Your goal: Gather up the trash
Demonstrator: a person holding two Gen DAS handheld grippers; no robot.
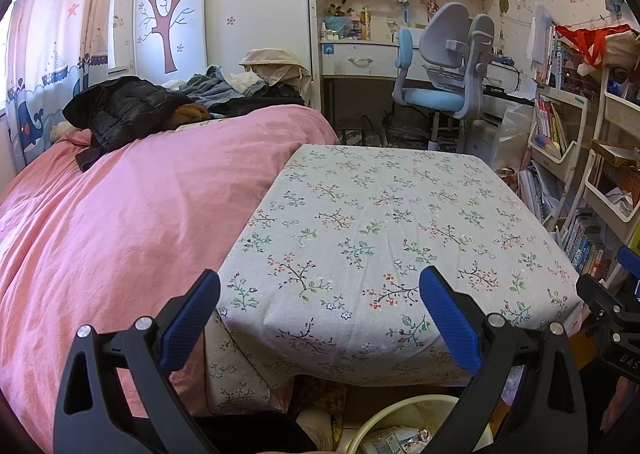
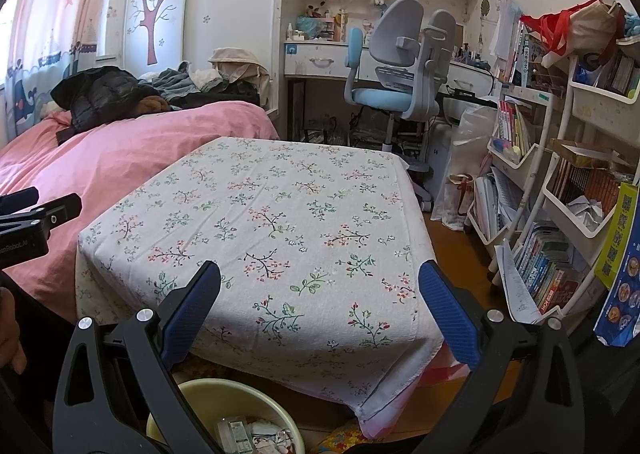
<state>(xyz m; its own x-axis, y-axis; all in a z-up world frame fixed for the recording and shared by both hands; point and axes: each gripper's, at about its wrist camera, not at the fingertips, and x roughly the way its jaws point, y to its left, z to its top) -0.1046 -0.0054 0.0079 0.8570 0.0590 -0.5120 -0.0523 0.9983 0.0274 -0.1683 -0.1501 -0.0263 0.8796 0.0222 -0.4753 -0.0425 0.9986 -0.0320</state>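
— While both claws hang over the near edge of the worktop, what are they doing?

— Nothing is held. The left claw (image 1: 320, 318) stands wide, its blue pads (image 1: 192, 324) far apart with only flowered cloth showing between them. The right claw (image 2: 320, 314) is just as wide and just as empty.

— And the trash?

— Down in the bin (image 2: 192, 394), a pale yellow round one on the floor right below the near edge of the worktop. Wrappers and crumpled packets (image 2: 244, 432) lie inside it. From the left claw's camera the same bin (image 1: 384, 414) sits low between the fingers, with packets in it.

— Anything on the worktop itself?

— Only the tablecloth (image 2: 272, 230), white with little sprigs of red and green, draped over the edges. I see no litter on it.

— What's around it?

— A bed with a pink cover (image 1: 120, 213) touches the worktop on the left, with a black padded jacket (image 1: 124, 109) and a heap of clothes (image 1: 240, 81) further back. Beyond the worktop stands a grey and blue desk chair (image 1: 440, 65) at a white desk. To the right, white racks crammed with books (image 2: 552, 270) stand on a wooden floor.
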